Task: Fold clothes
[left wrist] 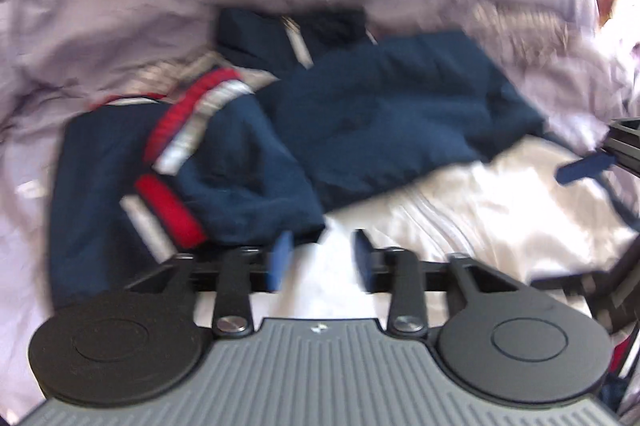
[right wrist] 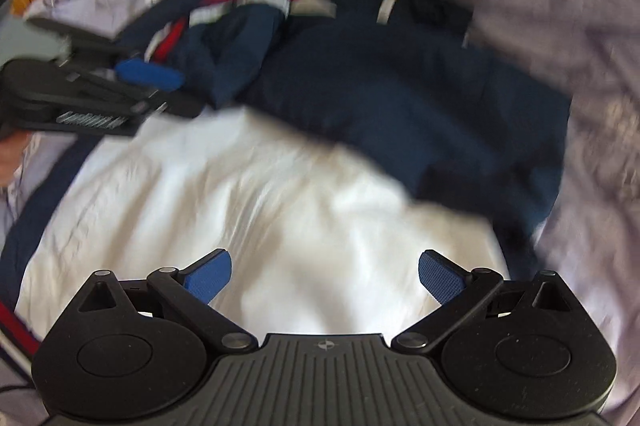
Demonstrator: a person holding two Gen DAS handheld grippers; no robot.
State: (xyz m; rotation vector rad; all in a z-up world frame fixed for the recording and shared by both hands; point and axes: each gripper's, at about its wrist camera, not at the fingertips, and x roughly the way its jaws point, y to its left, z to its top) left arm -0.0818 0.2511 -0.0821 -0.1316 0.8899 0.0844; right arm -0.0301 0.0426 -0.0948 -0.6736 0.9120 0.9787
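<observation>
Jacket (right wrist: 400, 97): navy, red-and-white trim, heaped on pale bedding (right wrist: 560, 5), white lining (right wrist: 260, 193) showing. Left hand-held gripper (left wrist: 322, 258) parted, empty, beside jacket's edge. Right hand-held gripper (right wrist: 324, 280) spread wide, empty, above lining.

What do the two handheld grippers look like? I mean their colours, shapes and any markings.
Both look alike. The left gripper and the right gripper each have two blue textured pads on black linkage arms with silver screws. Behind them sit two round black discs beside a grey ribbed body with a small cross-shaped mark. No cables or sleeves can be made out.
</observation>
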